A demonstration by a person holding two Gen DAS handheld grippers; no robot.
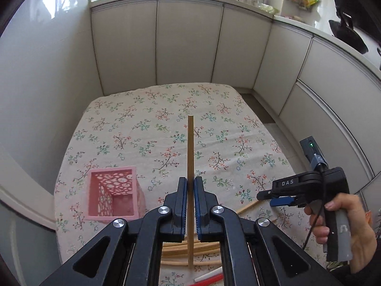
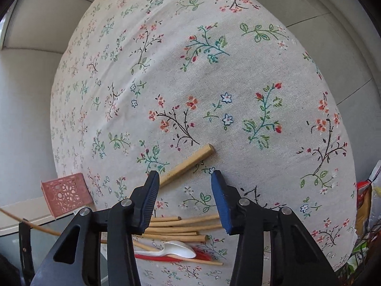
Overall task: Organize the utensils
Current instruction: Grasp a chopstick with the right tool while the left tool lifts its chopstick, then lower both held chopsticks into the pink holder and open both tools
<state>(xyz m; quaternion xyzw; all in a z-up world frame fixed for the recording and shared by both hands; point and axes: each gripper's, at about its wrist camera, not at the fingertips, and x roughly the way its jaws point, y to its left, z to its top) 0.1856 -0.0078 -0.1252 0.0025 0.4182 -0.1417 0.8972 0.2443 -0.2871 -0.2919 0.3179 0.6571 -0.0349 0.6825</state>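
Observation:
My left gripper (image 1: 190, 182) is shut on a wooden chopstick (image 1: 190, 147) and holds it upright above the floral tablecloth (image 1: 147, 109). The pink perforated holder (image 1: 114, 195) stands to its left, open side up; it also shows in the right wrist view (image 2: 65, 196). My right gripper (image 2: 184, 178) is open and empty, low over a lone chopstick (image 2: 190, 163) on the cloth; it also shows in the left wrist view (image 1: 266, 194). Several more chopsticks (image 2: 183, 228), a white plastic spoon (image 2: 177, 250) and a red utensil (image 2: 162, 258) lie in a pile below it.
White cabinet doors (image 1: 190, 43) surround the table at the back and right. A countertop with bottles and a black wok (image 1: 350, 35) is above them. Packaged goods (image 2: 366, 205) sit off the table's right edge.

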